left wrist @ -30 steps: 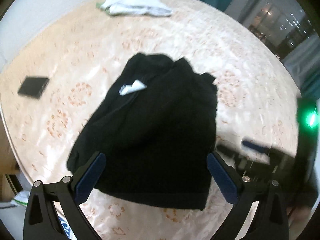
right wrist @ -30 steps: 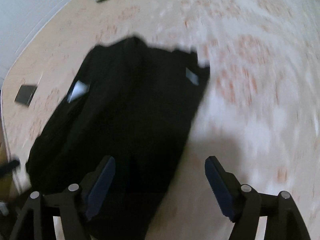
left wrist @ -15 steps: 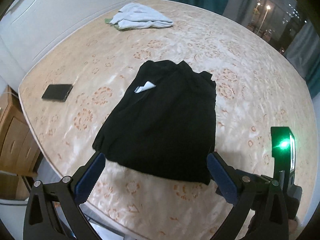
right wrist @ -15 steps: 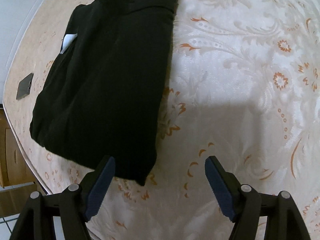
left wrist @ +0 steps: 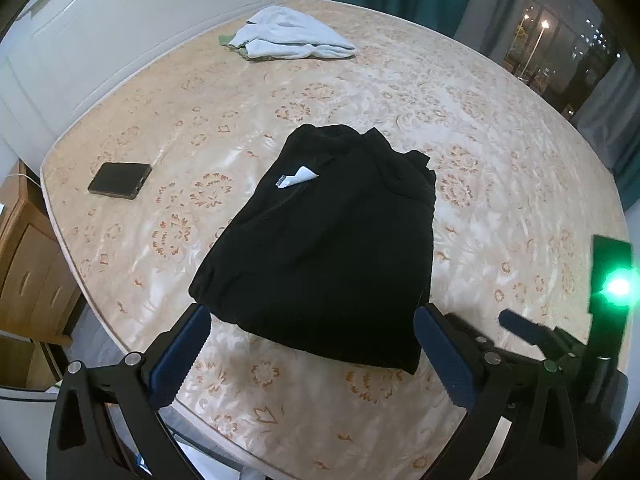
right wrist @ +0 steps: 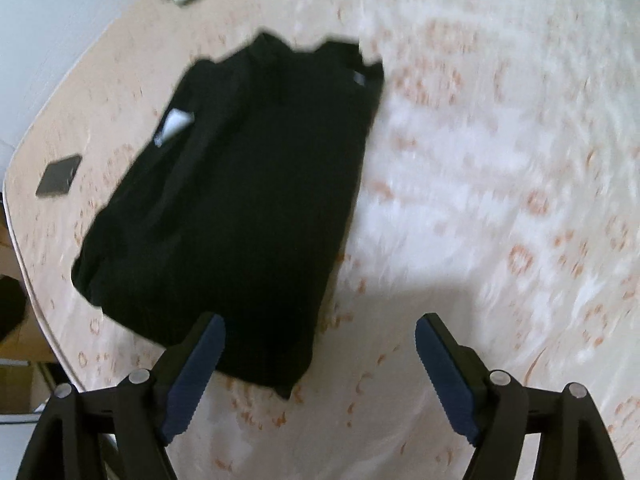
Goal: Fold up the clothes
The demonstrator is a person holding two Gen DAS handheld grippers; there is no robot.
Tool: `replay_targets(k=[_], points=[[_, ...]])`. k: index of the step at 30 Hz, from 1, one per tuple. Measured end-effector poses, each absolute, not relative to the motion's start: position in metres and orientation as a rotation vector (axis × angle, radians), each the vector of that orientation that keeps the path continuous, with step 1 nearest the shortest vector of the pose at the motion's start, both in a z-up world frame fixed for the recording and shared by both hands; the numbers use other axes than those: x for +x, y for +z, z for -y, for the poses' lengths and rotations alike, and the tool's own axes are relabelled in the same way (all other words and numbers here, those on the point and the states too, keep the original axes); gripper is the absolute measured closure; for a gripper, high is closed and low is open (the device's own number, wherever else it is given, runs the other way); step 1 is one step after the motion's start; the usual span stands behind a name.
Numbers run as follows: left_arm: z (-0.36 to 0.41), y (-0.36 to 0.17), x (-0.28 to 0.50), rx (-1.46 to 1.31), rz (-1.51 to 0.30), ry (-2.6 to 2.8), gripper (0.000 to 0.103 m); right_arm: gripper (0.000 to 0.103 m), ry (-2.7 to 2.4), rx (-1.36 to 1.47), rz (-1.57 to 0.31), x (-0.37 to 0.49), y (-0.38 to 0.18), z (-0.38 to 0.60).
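Black garment (left wrist: 328,240): lay folded on the patterned bed (left wrist: 500,152), white tag showing. Left gripper (left wrist: 312,344) and right gripper (right wrist: 320,364): both above its near edge, jaws apart, empty (right view blurred). Phone (left wrist: 119,180) and pale clothes (left wrist: 288,34) lay apart.

Bare mattress (left wrist: 500,168) beside black garment (left wrist: 328,248)

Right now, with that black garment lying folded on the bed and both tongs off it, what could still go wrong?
1. The folded black garment lies close to the mattress edge; a careless tug might drag it over.
2. A white tag and uneven layers at the far end suggest a loose fold that could fall apart when lifted.
3. The dark phone-like slab lies nearby; a sweeping move of the left tongs could knock it.
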State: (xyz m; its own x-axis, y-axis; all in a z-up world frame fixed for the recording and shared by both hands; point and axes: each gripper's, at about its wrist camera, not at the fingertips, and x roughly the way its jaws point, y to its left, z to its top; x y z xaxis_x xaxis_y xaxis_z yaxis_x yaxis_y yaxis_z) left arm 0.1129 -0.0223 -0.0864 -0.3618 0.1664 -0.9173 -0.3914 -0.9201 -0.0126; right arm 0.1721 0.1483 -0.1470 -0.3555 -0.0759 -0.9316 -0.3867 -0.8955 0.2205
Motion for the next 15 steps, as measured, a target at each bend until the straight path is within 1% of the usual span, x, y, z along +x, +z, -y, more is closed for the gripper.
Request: replay_targets(k=[4,8,15], points=[[0.023,-0.091,0.107,-1.546,-0.291,2.314,0.0,0.02,2.395,-1.573,-0.583,0.168,-0.133,-0.149],[0.027,-0.093,0.102,-1.56,-0.276,2.311,0.0,0.019,2.448,-1.51,-0.498,0.164,-0.118,-0.145],[0.036,-0.096,0.091,-1.58,-0.267,2.302,0.0,0.019,2.487,-1.521,-0.413,0.155,-0.113,-0.134]])
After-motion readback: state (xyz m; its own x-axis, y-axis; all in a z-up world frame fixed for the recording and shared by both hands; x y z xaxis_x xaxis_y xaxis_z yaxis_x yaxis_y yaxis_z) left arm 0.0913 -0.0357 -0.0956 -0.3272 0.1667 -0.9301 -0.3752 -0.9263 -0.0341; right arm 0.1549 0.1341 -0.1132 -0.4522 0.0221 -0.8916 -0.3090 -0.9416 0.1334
